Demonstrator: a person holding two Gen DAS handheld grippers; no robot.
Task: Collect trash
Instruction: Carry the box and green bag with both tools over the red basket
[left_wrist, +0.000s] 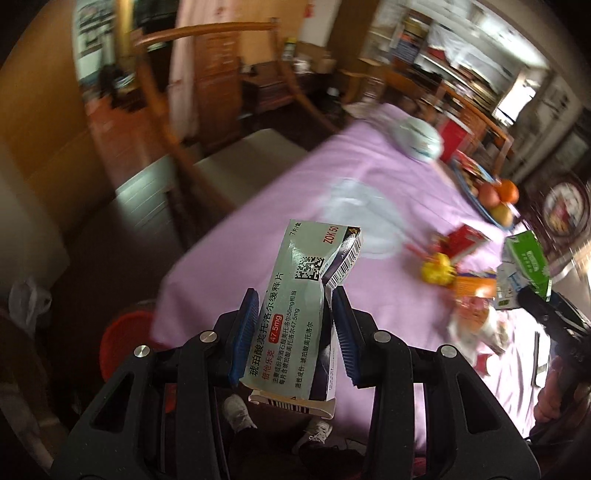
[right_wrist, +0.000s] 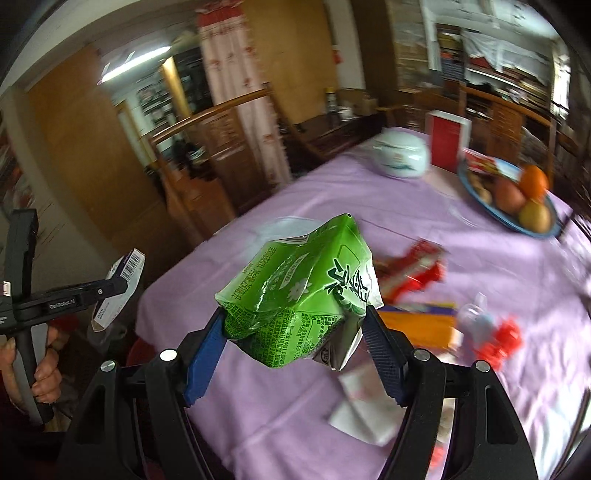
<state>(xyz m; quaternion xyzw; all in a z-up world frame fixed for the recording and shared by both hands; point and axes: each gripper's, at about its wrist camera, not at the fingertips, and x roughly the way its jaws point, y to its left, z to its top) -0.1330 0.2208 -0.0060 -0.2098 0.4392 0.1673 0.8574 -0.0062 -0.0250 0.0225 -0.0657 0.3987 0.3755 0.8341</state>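
Crumpled cardboard, light and soft: the left gripper (left_wrist: 293, 330) pinched a medicine box (left_wrist: 295, 317) mid-body, while the right gripper (right_wrist: 295, 347) squeezed a crushed green carton (right_wrist: 295, 295), likely slippery

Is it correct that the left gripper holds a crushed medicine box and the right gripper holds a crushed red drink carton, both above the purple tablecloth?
Not quite. The drink carton in the right gripper is green, not red, as the right wrist view shows. The rest holds: the left gripper is clamped on the crushed medicine box, above the purple tablecloth.
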